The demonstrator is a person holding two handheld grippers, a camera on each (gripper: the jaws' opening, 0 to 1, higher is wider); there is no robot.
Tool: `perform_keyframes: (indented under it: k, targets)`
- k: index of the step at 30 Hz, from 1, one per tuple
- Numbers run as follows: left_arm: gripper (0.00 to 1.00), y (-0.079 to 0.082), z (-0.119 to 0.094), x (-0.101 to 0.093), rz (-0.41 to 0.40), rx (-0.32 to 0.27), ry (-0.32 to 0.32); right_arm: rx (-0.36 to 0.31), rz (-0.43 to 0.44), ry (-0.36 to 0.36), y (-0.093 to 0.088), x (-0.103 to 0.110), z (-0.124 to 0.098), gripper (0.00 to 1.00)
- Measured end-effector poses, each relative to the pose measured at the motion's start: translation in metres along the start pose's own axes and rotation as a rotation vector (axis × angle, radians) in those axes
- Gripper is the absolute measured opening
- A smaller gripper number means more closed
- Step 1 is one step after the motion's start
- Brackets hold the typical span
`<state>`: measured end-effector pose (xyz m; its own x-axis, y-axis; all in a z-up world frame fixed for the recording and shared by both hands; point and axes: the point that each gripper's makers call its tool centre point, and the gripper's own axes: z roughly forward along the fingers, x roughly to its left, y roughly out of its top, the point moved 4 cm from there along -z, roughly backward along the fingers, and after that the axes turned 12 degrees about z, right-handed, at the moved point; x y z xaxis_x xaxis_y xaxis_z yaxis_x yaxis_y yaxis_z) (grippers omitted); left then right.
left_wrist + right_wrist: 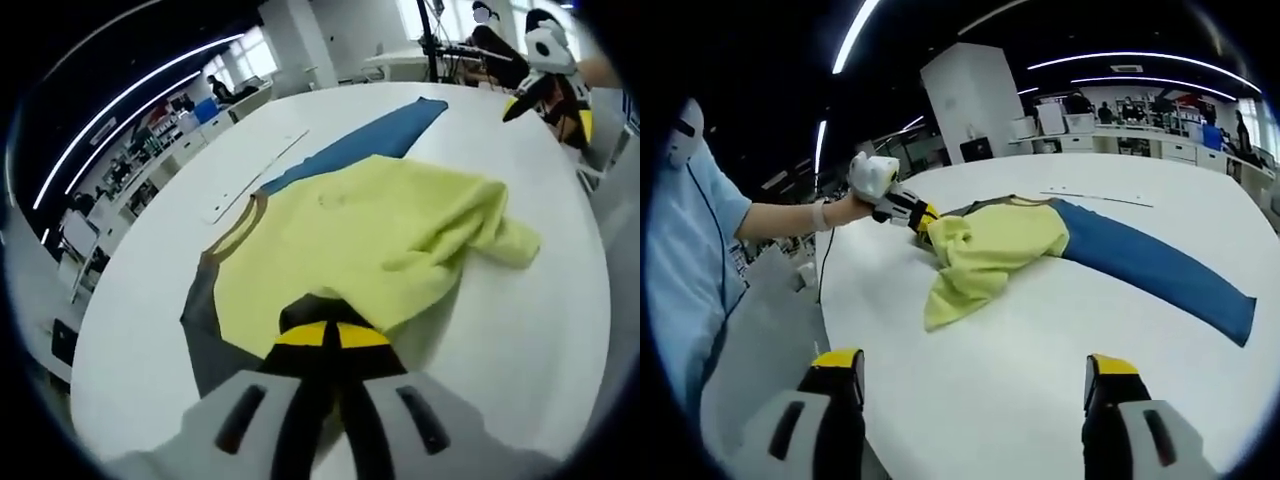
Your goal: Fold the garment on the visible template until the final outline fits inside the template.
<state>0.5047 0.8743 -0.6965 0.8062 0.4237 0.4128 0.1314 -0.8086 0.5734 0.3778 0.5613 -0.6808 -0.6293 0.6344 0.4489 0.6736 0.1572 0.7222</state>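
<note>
Half-folded yellow garment on table

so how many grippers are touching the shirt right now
1. The left gripper is shut on the yellow shirt at its edge nearest the person. The right gripper hangs open over bare white table, apart from the cloth.
</note>
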Motion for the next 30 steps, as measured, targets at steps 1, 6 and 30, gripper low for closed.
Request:
perform_keyframes:
  k: [1, 6, 30]
  targets:
    - [0.00, -0.001, -0.003, 0.000, -0.006, 0.000, -0.001, 0.001, 0.000, 0.000, 0.000, 0.000, 0.000, 0.91]
    - [0.00, 0.004, -0.006, -0.004, 0.003, -0.024, -0.013, 0.007, -0.003, 0.009, 0.000, 0.003, 0.003, 0.90]
    - [0.13, 0.008, 0.029, -0.017, 0.000, -0.002, -0.046, 0.016, 0.014, -0.001, -0.008, 0.002, 0.003, 0.90]
